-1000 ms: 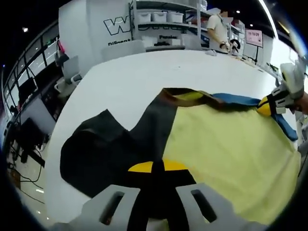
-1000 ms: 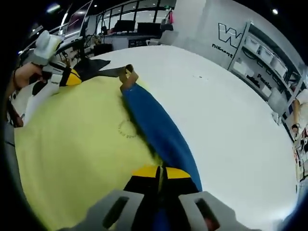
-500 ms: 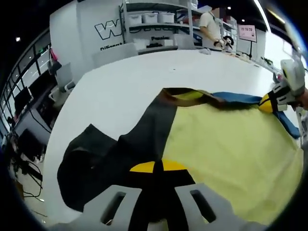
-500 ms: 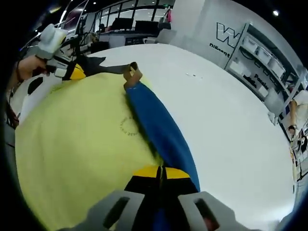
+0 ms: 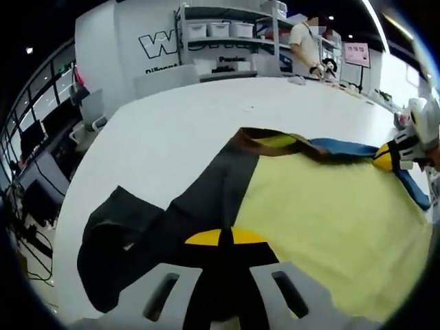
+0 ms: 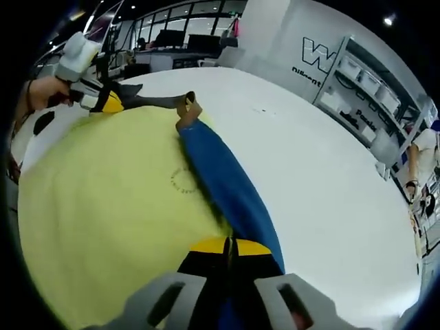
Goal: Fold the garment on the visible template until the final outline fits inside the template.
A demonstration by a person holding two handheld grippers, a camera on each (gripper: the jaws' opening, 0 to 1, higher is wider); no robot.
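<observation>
In the left gripper view, the garment (image 5: pixel 323 206) lay spread across the white counter (image 5: pixel 185 130), a pale yellow body with a dark sleeve (image 5: pixel 137 227) running off toward the counter's edge and a blue sleeve (image 5: pixel 344 146) along the far side. A brown collar band (image 5: pixel 265 134) sat between the two. The left gripper (image 5: pixel 225 240) had its jaws pressed together on the dark fabric where sleeve met body, yellow pads touching. Across the cloth, the right gripper (image 5: pixel 386 157) pinched the blue sleeve, a hand behind it. Shelving (image 5: pixel 227 34) and a standing person (image 5: pixel 306 45) showed beyond the counter.

In the right gripper view, the right gripper (image 6: pixel 229 249) was clamped shut on the blue sleeve (image 6: pixel 223 185), which ran up toward the collar band (image 6: pixel 187 110). The yellow body (image 6: pixel 103 199) lay beside it, a faint round print (image 6: pixel 183 180) near the sleeve. At the far corner the left gripper (image 6: pixel 103 103) gripped the dark fabric, held by a hand (image 6: pixel 41 93).
</observation>
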